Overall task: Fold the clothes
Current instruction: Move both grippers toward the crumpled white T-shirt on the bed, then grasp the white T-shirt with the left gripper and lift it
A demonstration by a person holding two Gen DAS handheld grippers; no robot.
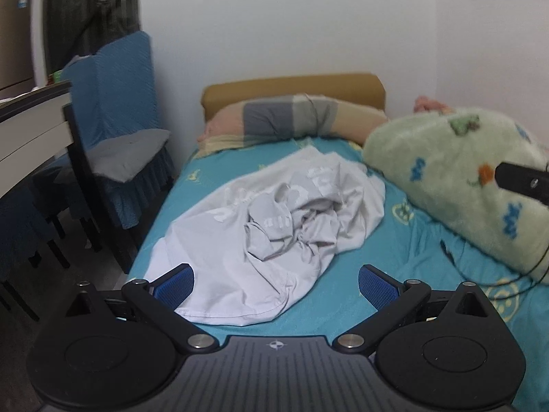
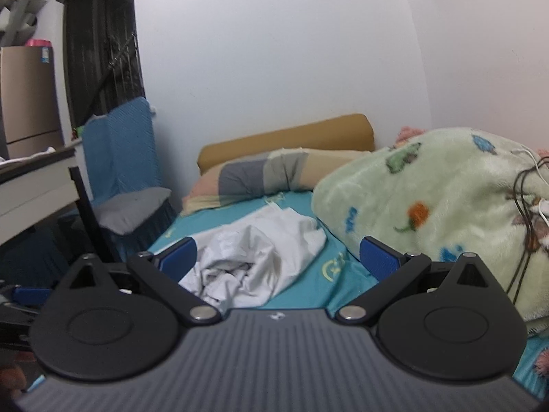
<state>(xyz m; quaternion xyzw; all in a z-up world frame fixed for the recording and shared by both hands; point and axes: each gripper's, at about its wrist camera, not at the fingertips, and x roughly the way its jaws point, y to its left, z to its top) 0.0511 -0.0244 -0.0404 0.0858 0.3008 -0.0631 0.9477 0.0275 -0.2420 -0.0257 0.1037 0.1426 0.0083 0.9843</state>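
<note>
Crumpled white garment (image 1: 271, 226) mid-bed (image 1: 405, 240), clear of left edge; blanket (image 1: 446, 178) along right; left gripper (image 1: 276, 286), right gripper (image 2: 278, 257) — both wide open, empty.

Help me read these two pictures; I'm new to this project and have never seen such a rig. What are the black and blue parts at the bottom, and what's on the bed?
Each picture comes from a camera on a hand-held gripper, looking forward along its two blue-padded fingers. One is the left gripper, the other the right gripper. Both stand open and hold nothing. Ahead, a crumpled white garment with faint lettering lies on the turquoise bedsheet, not yet folded. Beside it sits a pale green fleece blanket; a patchwork pillow lies at the headboard. A chair with a blue cover stands by the bed.
</note>
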